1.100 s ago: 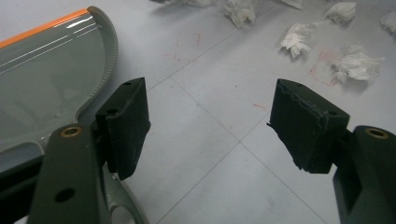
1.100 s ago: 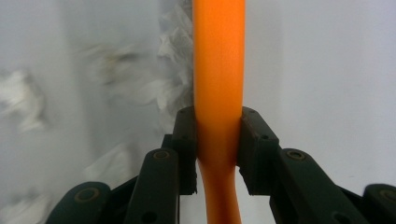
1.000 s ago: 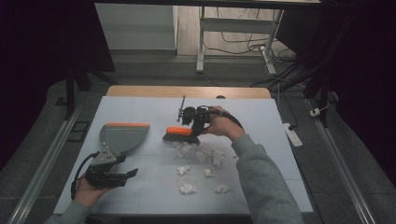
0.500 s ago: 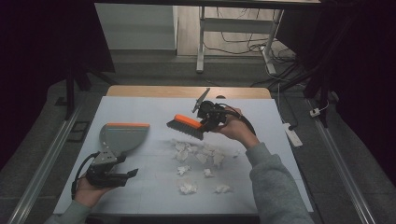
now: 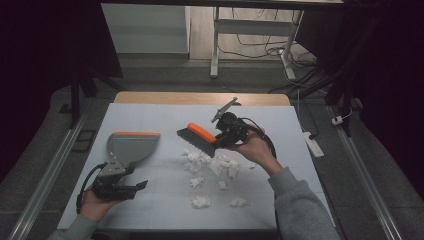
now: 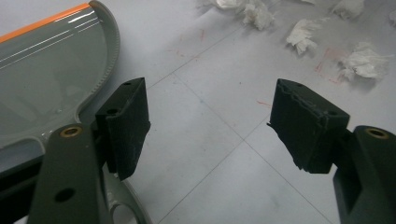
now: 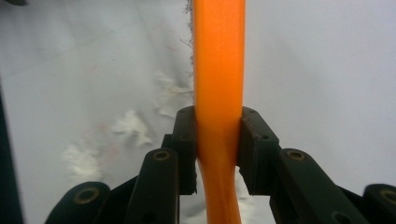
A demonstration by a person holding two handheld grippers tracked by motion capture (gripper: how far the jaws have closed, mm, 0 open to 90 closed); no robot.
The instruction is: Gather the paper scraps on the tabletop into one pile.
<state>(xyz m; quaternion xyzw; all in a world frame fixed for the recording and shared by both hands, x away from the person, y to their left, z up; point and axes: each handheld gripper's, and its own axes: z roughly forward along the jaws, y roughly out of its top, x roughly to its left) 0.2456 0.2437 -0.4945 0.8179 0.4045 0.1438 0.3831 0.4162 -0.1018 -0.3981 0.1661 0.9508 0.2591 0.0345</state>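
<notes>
On the table [image 5: 150,210] you have one brush [image 5: 199,138] with an orange handle, one grey dustpan [image 5: 131,147] with an orange lip, and two grippers, the left gripper [image 5: 131,186] and the right gripper [image 5: 226,136]. Crumpled white paper wads [image 5: 201,201] number roughly nine; those in the cluster toward the middle overlap, so you cannot take that count as exact.

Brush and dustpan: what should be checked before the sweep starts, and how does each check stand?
1. Right gripper clamped on the brush handle: ok.
2. Brush off the table, above the paper scraps: ok.
3. Dustpan lying flat on the table, left of the scraps: ok.
4. Left gripper holding the dustpan: not ok, jaws open with the pan's handle beside one jaw.
5. Dustpan mouth facing the scraps: cannot tell.
</notes>
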